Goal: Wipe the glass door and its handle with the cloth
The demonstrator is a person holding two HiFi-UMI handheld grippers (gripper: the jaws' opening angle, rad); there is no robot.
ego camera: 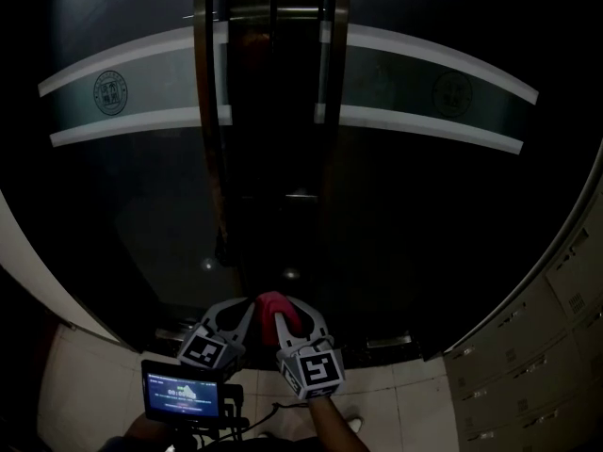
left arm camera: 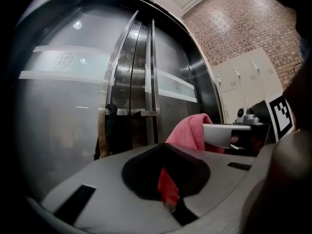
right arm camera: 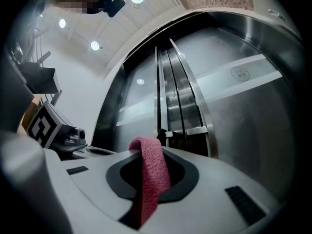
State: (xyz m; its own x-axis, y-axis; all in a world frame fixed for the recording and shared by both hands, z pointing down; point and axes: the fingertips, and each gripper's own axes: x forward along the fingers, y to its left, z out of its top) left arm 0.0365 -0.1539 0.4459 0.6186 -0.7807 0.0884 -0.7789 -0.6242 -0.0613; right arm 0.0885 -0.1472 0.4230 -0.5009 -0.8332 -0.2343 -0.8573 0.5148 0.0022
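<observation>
Glass door [ego camera: 141,186] fills the head view, dark, with a frosted band across it. Vertical handle [ego camera: 207,111] sits by the centre seam. Both tools are held low, side by side, tips toward the glass and apart from it. Right forearm [ego camera: 332,424] enters from the bottom edge, hand hidden behind the marker cube. Right tool [ego camera: 287,314] is clenched on the pink cloth [right arm camera: 152,172], which folds over its tip and runs down the jaw seam. Left tool [ego camera: 240,307] is clenched too, with a red strip, apparently the cloth's end, pinched in its seam. Left hand is mostly hidden behind the small screen [ego camera: 182,391].
</observation>
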